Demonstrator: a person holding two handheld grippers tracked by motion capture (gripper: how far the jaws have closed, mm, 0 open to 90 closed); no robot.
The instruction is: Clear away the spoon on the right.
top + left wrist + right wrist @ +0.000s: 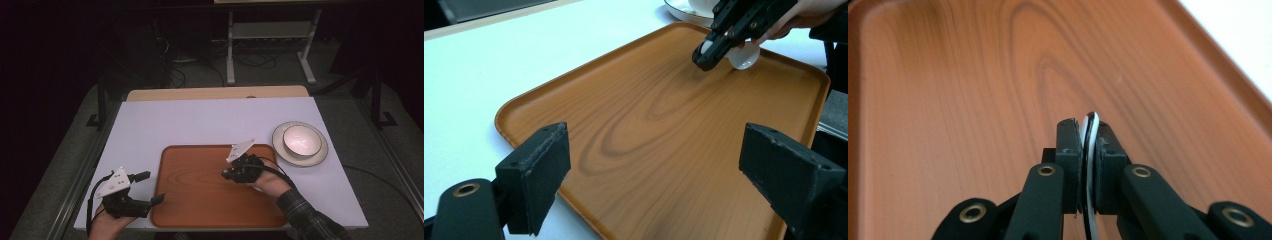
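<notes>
Slip risk: pinching small white ceramic dish (744,56) by thin rim in right fingers (1068,145) above brown wooden tray (200,205); left fingers (536,165) wide, eight o'clock.

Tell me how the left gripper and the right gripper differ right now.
The left gripper has its jaws wide apart with nothing between them; the right gripper is clamped on a thin white piece. The left sits at the wooden tray's near-left edge; the right is above the tray's middle. Both have black jaws and a grey plate.
</notes>
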